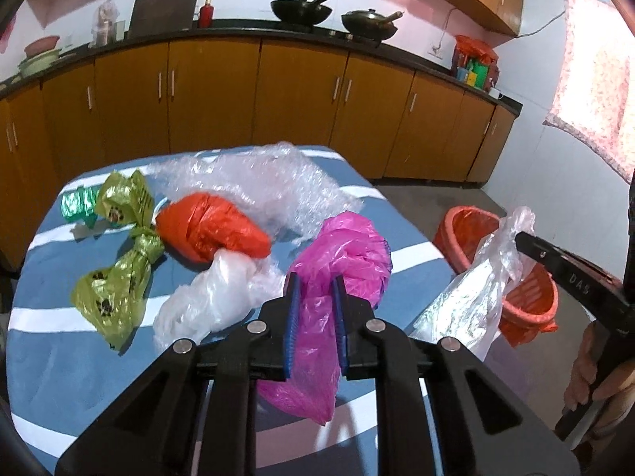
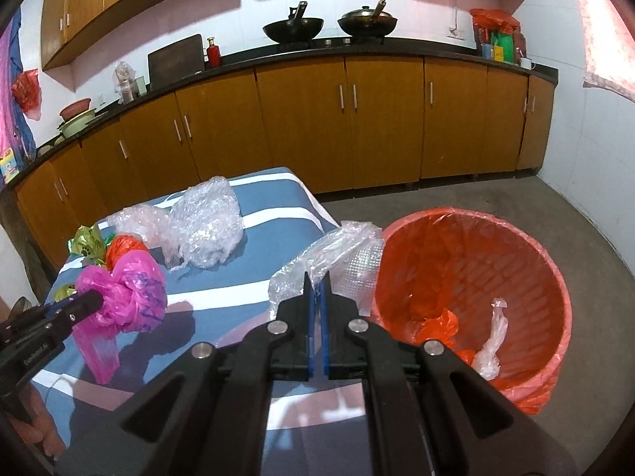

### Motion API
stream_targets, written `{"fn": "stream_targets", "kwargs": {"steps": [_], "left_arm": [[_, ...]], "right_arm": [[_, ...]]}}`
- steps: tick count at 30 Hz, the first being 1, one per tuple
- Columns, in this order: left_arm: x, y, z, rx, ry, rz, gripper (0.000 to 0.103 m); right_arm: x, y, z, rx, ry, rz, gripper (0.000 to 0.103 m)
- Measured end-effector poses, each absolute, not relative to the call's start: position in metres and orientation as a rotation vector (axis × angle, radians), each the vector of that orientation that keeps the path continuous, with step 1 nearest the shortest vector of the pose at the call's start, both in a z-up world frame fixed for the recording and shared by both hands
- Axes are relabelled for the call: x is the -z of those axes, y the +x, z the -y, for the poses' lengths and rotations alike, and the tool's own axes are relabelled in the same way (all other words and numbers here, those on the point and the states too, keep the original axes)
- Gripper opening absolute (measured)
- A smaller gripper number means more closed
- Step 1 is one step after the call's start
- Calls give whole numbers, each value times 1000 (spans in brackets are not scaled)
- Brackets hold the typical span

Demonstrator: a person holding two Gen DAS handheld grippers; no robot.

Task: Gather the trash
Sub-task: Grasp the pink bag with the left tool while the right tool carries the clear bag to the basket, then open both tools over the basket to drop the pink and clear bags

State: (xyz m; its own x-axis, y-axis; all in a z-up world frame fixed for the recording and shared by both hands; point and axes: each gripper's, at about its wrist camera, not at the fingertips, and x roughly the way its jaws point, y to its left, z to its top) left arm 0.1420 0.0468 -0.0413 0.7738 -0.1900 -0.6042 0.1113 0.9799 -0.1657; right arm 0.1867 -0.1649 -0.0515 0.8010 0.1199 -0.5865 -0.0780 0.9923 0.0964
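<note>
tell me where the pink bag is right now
The pink bag is pinched in the left gripper, lifted over the striped table's near edge, beside the orange bag.

Soft daylight enters through the curtained window (image 1: 595,79), blown out to white-pink glare, while shadows fall below the pink bag (image 2: 123,289) on the tabletop (image 2: 222,277), and fisheye bending darkens both views' corners.

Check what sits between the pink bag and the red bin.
The clear bag hangs there, held in the right gripper, just short of the red bin rim. The left gripper holds the pink bag. Left wrist view shows it.
</note>
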Motion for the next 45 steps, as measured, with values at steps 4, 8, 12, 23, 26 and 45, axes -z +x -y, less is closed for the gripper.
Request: {"fn": "stream_targets", "kwargs": {"steps": [4, 8, 12, 23, 26, 45], "left_arm": [[34, 145, -37, 178, -114, -650, 16], [26, 149, -27, 192, -103, -633, 16], [20, 154, -17, 200, -91, -619, 16], [10, 171, 22, 257, -50, -590, 16], [9, 176, 34, 277, -44, -591, 16], [13, 198, 124, 459, -15, -603, 16]], "right_arm": [[47, 185, 174, -95, 77, -621, 4], [44, 183, 183, -82, 82, -611, 4], [42, 181, 194, -59, 91, -601, 4], [43, 180, 240, 37, 123, -584, 4], [43, 180, 252, 61, 125, -582, 4], [51, 186, 331, 289, 180, -533, 4]]}}
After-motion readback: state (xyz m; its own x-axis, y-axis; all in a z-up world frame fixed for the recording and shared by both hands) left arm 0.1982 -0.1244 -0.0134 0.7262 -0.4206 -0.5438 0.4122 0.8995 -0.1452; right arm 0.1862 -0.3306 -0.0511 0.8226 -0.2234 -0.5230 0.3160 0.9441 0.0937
